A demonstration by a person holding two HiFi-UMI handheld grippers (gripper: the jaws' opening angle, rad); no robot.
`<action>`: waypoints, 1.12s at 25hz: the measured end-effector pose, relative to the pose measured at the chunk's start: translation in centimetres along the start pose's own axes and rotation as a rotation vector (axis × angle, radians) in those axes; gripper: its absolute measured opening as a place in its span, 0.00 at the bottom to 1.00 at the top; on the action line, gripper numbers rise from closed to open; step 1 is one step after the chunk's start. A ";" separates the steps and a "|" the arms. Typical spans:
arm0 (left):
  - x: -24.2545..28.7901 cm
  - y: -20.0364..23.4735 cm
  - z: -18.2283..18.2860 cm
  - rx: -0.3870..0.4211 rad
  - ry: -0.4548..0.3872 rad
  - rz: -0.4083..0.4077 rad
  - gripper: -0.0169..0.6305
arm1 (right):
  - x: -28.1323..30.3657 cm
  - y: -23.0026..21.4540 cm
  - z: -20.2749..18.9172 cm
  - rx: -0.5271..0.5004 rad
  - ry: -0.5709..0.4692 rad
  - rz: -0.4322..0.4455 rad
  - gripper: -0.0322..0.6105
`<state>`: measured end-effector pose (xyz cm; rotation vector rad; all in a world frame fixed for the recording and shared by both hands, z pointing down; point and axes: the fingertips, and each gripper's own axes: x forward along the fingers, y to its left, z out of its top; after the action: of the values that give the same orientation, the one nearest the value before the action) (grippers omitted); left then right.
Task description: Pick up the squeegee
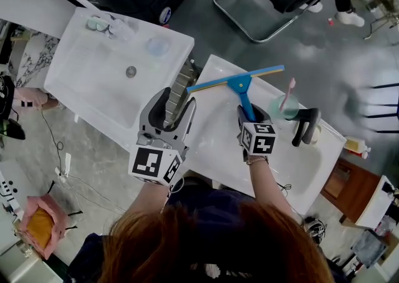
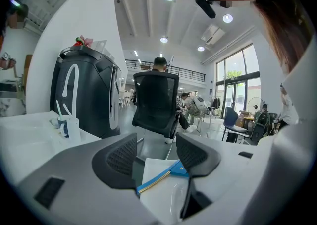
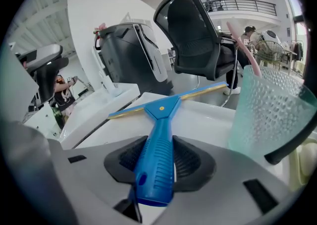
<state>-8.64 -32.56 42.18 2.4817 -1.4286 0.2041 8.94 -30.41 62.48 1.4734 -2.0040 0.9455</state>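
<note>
While the left claw (image 1: 176,102) hangs clear at about 9 o'clock of the right one, the right claw (image 1: 246,113) is clamped on the squeegee (image 1: 240,82). In the right gripper view both black pads (image 3: 190,159) sit against the sides of the blue ribbed handle (image 3: 158,159). The handle butt pokes back past the pads toward the camera.

Squeegee vs right claw, head view:
- Handle runs from the claw out to 12 o'clock, up to the blue T-head.
- Blade crosses at the top, low end at 9 o'clock and high end at 2 o'clock, with a yellow strip along it.
- It sits over the white basin top (image 1: 218,144), blade near the far edge. Can't tell whether the blade touches the top or is just off it.

Around it:
- Green dimpled cup (image 1: 283,106) at 2 o'clock of the right claw, just beside the handle, with a pink toothbrush (image 1: 288,91) standing in it. In the right gripper view the cup (image 3: 267,115) is at 3 o'clock, apart from the handle.
- Black faucet (image 1: 305,124) at 3 o'clock, past the cup.

Left claw (image 2: 156,152): jaws apart, nothing between the pads. In its own view the low end of the blade (image 2: 158,177) shows beyond and below the gap, lying out on the white top, well short of the pads. Office chair (image 2: 156,100) is straight ahead at 12 o'clock. A second white basin (image 1: 93,70) is at 10 o'clock of this claw in the head view.
</note>
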 end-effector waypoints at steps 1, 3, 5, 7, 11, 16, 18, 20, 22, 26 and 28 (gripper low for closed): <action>-0.1 0.0 0.0 0.000 -0.001 0.002 0.40 | 0.0 0.0 0.0 0.008 -0.001 0.007 0.30; -0.2 0.0 0.1 0.000 -0.004 0.006 0.40 | -0.2 -0.2 0.1 0.026 -0.009 0.015 0.30; -0.4 0.0 0.1 -0.001 -0.007 0.009 0.40 | -0.5 -0.3 0.3 0.034 -0.030 0.014 0.30; -0.7 0.0 0.1 -0.006 -0.011 0.014 0.40 | -1.0 -0.4 0.8 0.036 -0.061 0.015 0.30; -1.1 -0.3 0.4 0.000 -0.019 0.018 0.40 | -2.2 -0.4 2.6 0.034 -0.125 0.019 0.30; -1.6 -1.0 1.1 0.002 -0.040 0.014 0.40 | -4.4 0.1 5.9 0.011 -0.218 0.024 0.30; -1.8 -1.3 1.6 -0.004 -0.053 0.005 0.40 | -5.4 0.3 7.2 0.003 -0.259 0.024 0.30; -2.0 -1.5 2.0 -0.002 -0.063 0.002 0.40 | -6.6 0.5 8.5 -0.001 -0.300 0.026 0.30; -2.1 -1.7 2.5 0.005 -0.073 0.002 0.40 | -8.0 0.8 9.6 0.003 -0.348 0.031 0.30; -2.3 -2.3 3.6 0.020 -0.097 0.000 0.41 | -11.8 1.2 12.4 -0.002 -0.485 0.035 0.30; -2.4 -2.6 4.2 0.026 -0.108 -0.004 0.41 | -13.9 1.3 13.8 -0.017 -0.555 0.029 0.30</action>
<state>-7.62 -30.58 37.11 2.5517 -1.4716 0.0900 12.27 -31.98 43.22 1.8497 -2.4050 0.5616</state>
